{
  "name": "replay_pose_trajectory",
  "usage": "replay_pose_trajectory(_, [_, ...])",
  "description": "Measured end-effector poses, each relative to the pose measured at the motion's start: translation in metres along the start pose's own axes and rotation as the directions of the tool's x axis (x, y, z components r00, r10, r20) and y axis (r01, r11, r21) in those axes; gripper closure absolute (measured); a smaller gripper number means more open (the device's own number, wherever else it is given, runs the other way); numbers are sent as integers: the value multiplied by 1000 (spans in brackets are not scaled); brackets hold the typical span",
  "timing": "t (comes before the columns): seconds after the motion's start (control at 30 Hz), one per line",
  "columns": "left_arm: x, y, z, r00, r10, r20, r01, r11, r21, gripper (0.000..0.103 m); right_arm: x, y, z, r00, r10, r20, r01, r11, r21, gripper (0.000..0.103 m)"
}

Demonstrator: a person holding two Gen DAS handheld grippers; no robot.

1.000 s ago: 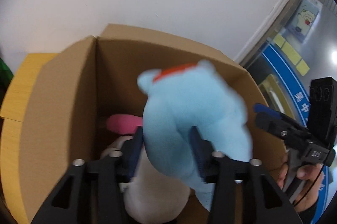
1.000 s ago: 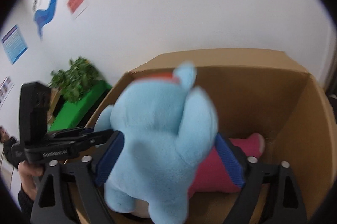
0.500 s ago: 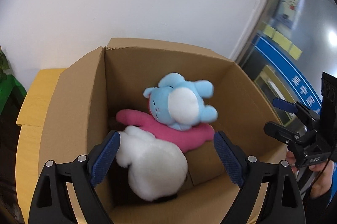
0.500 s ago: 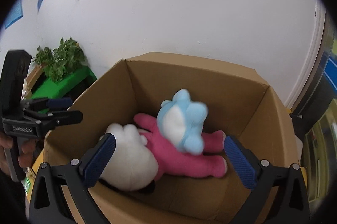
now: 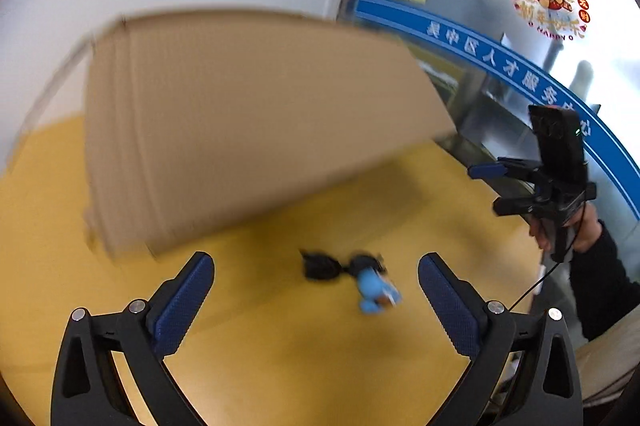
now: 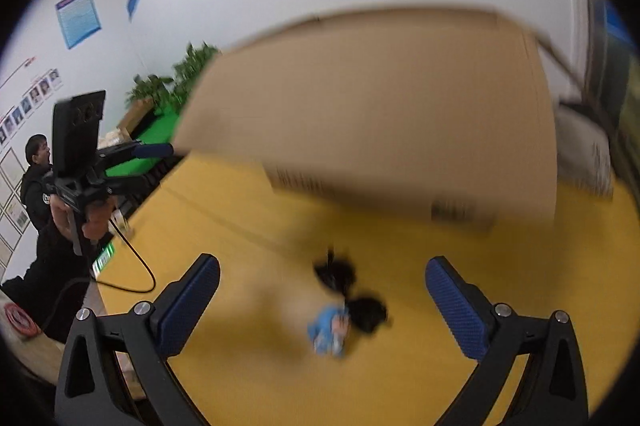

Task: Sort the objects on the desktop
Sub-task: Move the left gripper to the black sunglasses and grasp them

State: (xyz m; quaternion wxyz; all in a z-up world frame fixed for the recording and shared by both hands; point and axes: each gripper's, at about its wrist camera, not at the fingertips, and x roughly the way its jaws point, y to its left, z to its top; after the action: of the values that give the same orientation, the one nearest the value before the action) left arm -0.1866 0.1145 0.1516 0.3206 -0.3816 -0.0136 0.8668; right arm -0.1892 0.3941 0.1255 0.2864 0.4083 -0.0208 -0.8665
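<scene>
A small doll with a blue body and black hair [image 5: 360, 282] lies on the yellow table [image 5: 280, 366], between and ahead of my left gripper's open fingers. My left gripper [image 5: 316, 300] is open and empty. The same doll shows in the right wrist view [image 6: 344, 310], ahead of my right gripper [image 6: 322, 302], which is open and empty too. The cardboard box [image 5: 248, 121] stands behind the doll; its outer wall faces me and its contents are hidden. It also fills the right wrist view [image 6: 392, 121]. Both views are motion-blurred.
The right gripper [image 5: 552, 181] shows at the right edge of the left wrist view, the left gripper [image 6: 92, 169] at the left of the right wrist view. A black cable [image 6: 132, 266] hangs over the table's left edge. A green plant [image 6: 176, 77] stands beyond the table.
Both grippers let go of the light-blue plush, which dropped into the box onto the pink and white toys. Both then pulled back and down to the table, where the small doll lies.
</scene>
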Motion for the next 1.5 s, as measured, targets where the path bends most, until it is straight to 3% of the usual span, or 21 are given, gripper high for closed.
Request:
replay_pose_trajectory(0.1, [30,-1,-34,996,-83,-40,79,992,-97,0,35,-13,-40,998,-14,-68,18,998,54,0])
replay_pose_trajectory(0.23, [63,-15,-61,985,-158,-71,146,977,-157,0,64,-17,-51,995,-43,-92,46,998,33,0])
replay_pose_trajectory(0.47, [102,-6,-54,998,-25,-60,23,999,-37,0,93,-24,-57,991,-103,-89,101,995,-21,0])
replay_pose_trajectory(0.6, [131,10,-52,991,-4,-135,13,998,69,0,108,-51,-77,978,-141,-153,138,990,-31,1])
replay_pose_trajectory(0.8, [168,21,-43,974,-141,-175,160,982,101,0,135,-63,-82,980,-71,-187,69,997,-19,6])
replay_pose_trajectory(0.83, [176,25,-42,968,-168,-185,185,980,79,1,139,-63,-81,981,-60,-186,57,998,-21,9])
replay_pose_trajectory(0.9, [190,32,-42,952,-230,-204,239,971,23,4,148,-64,-78,983,-38,-182,34,999,-22,26])
replay_pose_trajectory(0.97, [200,34,-43,939,-262,-224,267,964,-11,9,153,-60,-74,982,-33,-186,23,998,-53,42])
replay_pose_trajectory(1.0, [204,33,-44,933,-271,-235,277,961,-8,11,156,-56,-72,981,-41,-191,25,996,-82,44])
replay_pose_trajectory(1.13, [208,25,-45,934,-263,-242,282,958,46,37,165,-37,-71,977,-71,-202,32,981,-192,61])
replay_pose_trajectory(1.3, [207,26,-48,946,-220,-238,242,968,69,55,164,-23,-77,978,-116,-175,70,965,-251,64])
replay_pose_trajectory(1.33, [207,27,-50,944,-219,-247,243,968,70,63,161,-21,-80,979,-122,-165,76,963,-258,66])
replay_pose_trajectory(1.37, [205,27,-53,939,-222,-261,249,966,74,75,158,-20,-81,980,-117,-159,72,962,-263,75])
replay_pose_trajectory(1.5, [191,20,-72,928,-252,-275,280,958,65,79,147,-4,-95,979,-97,-179,39,953,-301,78])
